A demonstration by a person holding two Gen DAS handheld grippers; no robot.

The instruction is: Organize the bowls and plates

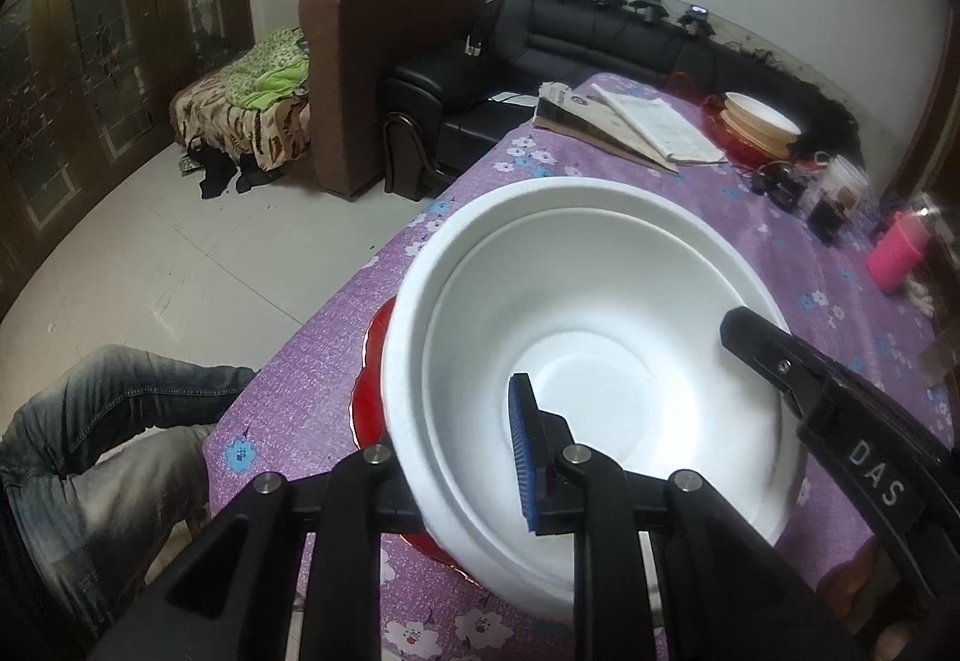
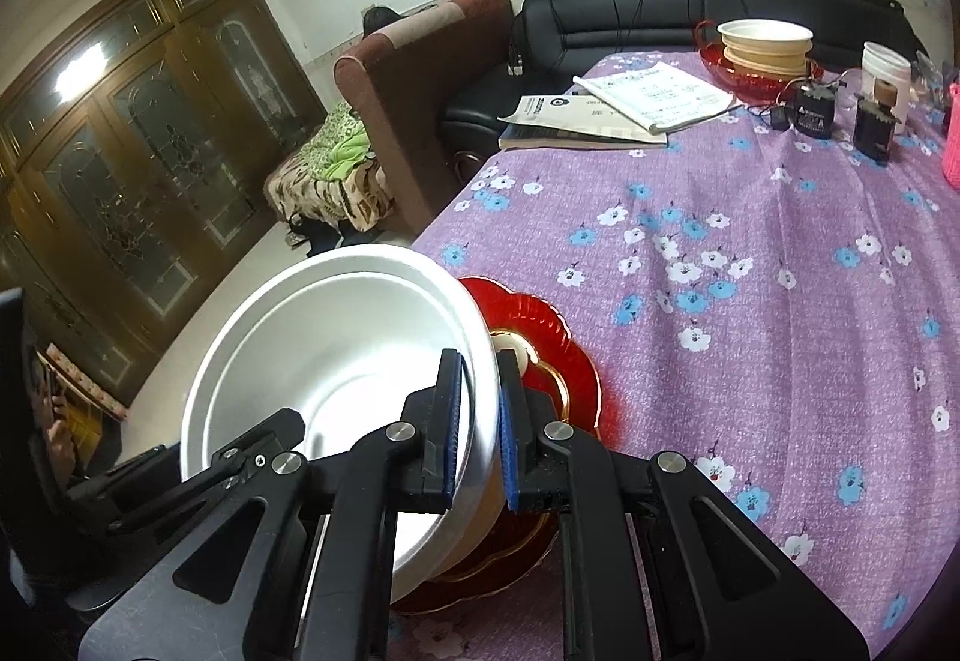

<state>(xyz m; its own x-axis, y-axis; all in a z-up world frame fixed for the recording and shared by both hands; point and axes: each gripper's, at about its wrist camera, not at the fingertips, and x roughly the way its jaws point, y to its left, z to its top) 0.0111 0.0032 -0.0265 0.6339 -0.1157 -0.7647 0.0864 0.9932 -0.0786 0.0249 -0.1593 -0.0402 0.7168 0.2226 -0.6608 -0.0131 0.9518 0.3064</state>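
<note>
Your right gripper (image 2: 477, 421) is clamped on the rim of the large white foam bowl (image 2: 336, 361), one blue pad inside the wall and one outside. The bowl tilts above the scalloped red plate with gold trim (image 2: 540, 325), which lies just beyond and below your fingertips on the purple floral tablecloth (image 2: 750, 271).

Your left gripper (image 1: 462, 457) straddles the near rim of the same bowl: the blue pad (image 1: 522, 457) stands inside it with a gap to the wall, so the jaws look slightly parted and not pressing. The other finger is hidden behind the rim.

From the left wrist, a second white bowl appears nested inside the first. Far past your fingers, another stack of cream bowls on a red dish (image 2: 762, 45) already stands. By my reading, this bowl-on-plate stack is nearly seated; lowering, levelling and letting go remain.
</note>
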